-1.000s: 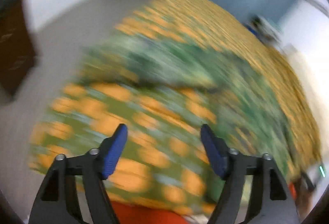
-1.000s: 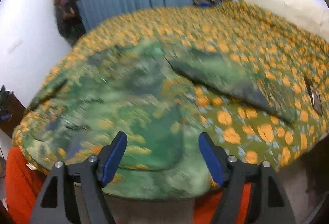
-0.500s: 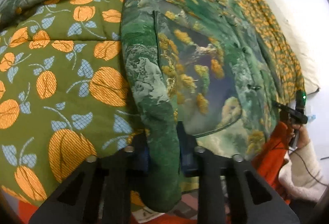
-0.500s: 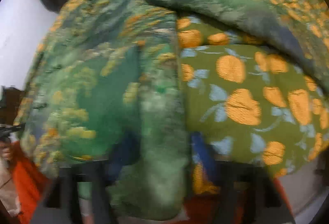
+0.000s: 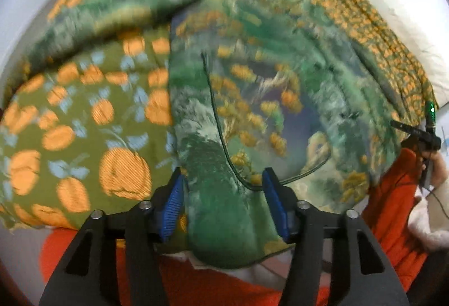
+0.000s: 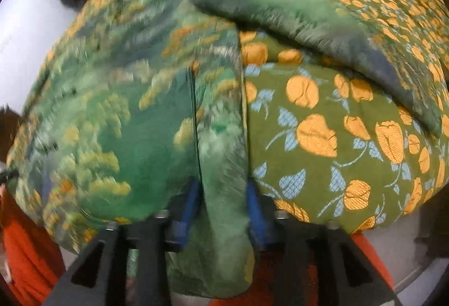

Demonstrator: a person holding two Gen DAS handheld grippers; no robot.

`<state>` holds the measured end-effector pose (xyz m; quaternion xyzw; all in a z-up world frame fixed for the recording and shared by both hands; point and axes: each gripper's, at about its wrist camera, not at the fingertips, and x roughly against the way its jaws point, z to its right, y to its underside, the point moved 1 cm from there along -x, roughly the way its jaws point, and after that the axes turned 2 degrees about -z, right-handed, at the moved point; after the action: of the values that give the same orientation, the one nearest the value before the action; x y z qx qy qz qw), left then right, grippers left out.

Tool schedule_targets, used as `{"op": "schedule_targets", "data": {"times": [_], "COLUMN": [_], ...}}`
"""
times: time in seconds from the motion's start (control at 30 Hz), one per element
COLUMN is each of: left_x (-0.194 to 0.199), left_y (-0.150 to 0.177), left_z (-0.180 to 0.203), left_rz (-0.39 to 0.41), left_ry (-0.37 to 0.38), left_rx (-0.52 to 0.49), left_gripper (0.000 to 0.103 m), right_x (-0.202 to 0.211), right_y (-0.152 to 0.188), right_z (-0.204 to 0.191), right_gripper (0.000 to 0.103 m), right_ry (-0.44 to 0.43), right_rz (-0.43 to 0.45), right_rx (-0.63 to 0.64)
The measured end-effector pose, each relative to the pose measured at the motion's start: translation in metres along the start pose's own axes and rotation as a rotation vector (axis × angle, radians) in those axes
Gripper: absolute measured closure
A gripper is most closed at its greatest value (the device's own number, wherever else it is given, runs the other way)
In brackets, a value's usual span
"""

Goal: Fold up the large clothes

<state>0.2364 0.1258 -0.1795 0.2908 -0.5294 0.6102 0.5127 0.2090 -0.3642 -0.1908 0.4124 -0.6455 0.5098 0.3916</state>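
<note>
My left gripper [image 5: 223, 202] and right gripper [image 6: 221, 202] are both opening, the green jacket [image 5: 252, 87] hem loose between the pads at lower centre of each view. It hangs off the bedspread [image 6: 322, 123] edge, so it may slide down.

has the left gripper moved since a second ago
Yes. The left gripper has come down to the green jacket; its hem now lies between its opening jaws, at the near edge of the orange-flowered bedspread.
</note>
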Motion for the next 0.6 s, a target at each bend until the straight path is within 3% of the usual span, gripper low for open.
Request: {"op": "schedule_targets", "data": {"times": [0.13, 0.2, 0.3, 0.47, 0.6], "left_x": [0.038, 0.046, 0.049, 0.019, -0.001], "left_y": [-0.016, -0.03, -0.041, -0.064, -0.068], "left_z": [0.016, 0.029, 0.038, 0.066, 0.081], "left_rz": [0.158, 0.237, 0.32, 0.327, 0.31], "left_ry": [-0.032, -0.037, -0.038, -0.002, -0.014], "left_rx": [-0.03, -0.031, -0.02, 0.001, -0.024], "left_gripper": [0.019, 0.014, 0.01, 0.01, 0.01], "right_x": [0.033, 0.041, 0.041, 0.028, 0.024], "right_y": [-0.01, -0.017, -0.024, -0.023, -0.013], "right_z": [0.024, 0.041, 0.083, 0.152, 0.19], "right_gripper": [0.04, 0.034, 0.032, 0.032, 0.033], "right_ry": [0.01, 0.028, 0.02, -0.03, -0.051], "right_rz": [0.165, 0.224, 0.275, 0.315, 0.362], "right_rx": [-0.087, -0.146, -0.302, -0.607, -0.756]}}
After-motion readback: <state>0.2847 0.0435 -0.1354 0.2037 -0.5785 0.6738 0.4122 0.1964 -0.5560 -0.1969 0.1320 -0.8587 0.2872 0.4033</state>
